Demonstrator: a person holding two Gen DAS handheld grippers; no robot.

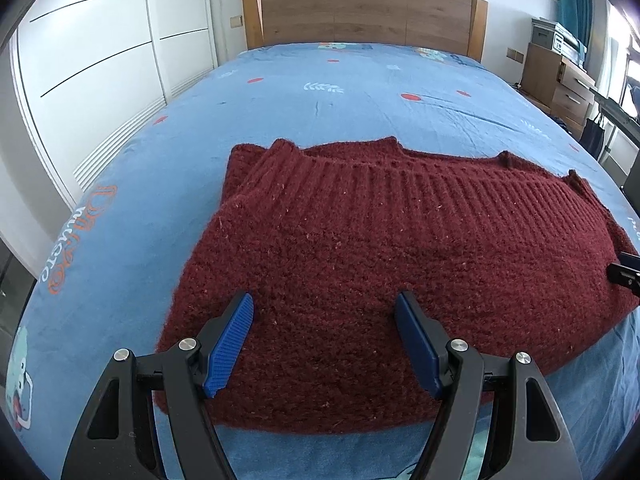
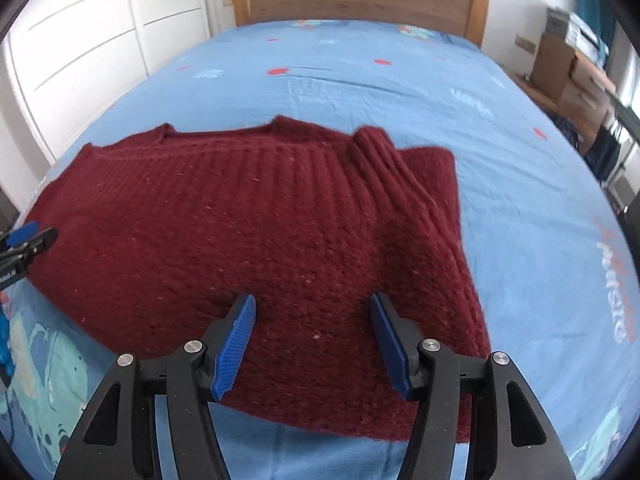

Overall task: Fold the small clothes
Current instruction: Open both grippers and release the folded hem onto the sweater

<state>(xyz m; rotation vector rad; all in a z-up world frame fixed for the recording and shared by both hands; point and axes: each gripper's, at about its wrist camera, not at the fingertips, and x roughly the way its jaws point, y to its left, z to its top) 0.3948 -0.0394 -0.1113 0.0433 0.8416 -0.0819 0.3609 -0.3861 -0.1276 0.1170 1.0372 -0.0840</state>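
Note:
A dark red knitted sweater (image 1: 380,256) lies folded flat on the blue bed sheet (image 1: 320,96); it also shows in the right wrist view (image 2: 224,216). Its ribbed band runs along the far edge, with sleeves folded in at both sides. My left gripper (image 1: 326,304) is open and empty, its blue pads (image 1: 232,344) hovering over the sweater's near left part. My right gripper (image 2: 314,304) is open and empty over the sweater's near right part. The left gripper's tip shows at the left edge of the right wrist view (image 2: 28,240).
The bed has a wooden headboard (image 1: 360,8) at the far end. White wardrobe doors (image 1: 100,60) stand on the left. A wooden dresser with boxes (image 1: 560,76) stands on the right. The sheet (image 2: 360,80) has cartoon prints and red dots.

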